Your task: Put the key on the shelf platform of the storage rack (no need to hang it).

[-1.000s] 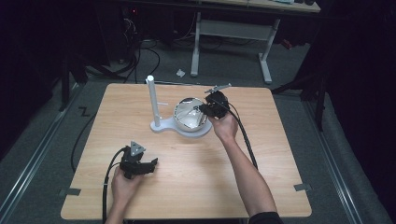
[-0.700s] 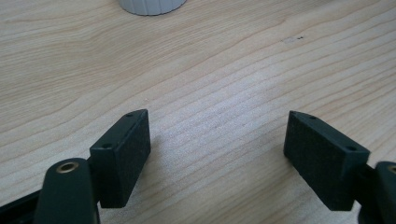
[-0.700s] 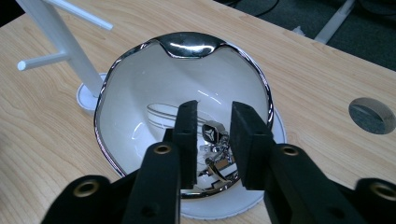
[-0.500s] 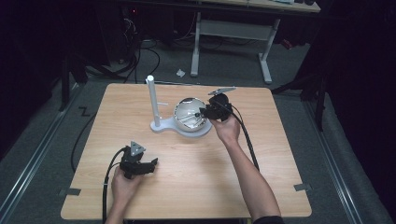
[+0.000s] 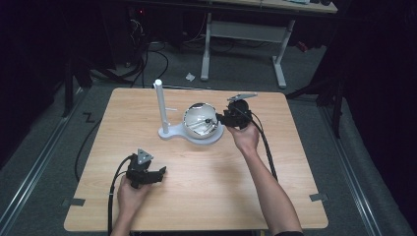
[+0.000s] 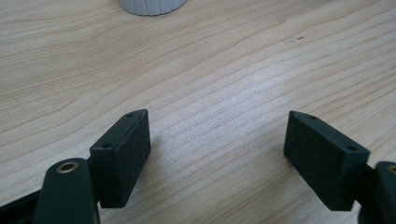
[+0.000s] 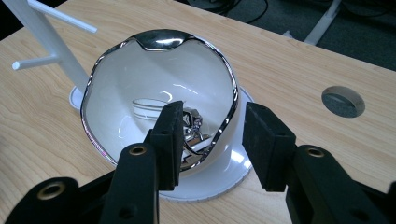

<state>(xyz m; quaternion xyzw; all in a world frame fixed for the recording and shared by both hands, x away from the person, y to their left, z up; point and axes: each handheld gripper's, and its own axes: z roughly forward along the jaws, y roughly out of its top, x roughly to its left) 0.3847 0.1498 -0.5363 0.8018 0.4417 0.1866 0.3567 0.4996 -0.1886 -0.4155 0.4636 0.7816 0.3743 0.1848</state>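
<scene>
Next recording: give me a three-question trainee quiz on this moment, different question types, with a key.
1. True or false: the left gripper has something between its jaws.
2. Multiple choice: the right gripper stands with its jaws A) either side of the silver-rimmed white bowl's near rim, B) around the white post, C) flat on the wooden table.
3. What lies in the bowl's bottom?

Key
1. False: jaws wide apart over bare table.
2. A; its jaws have just been opening, one inside the rim, one outside, apparently not pressing on it.
3. Shiny metal pieces; what exactly, unclear.
</scene>
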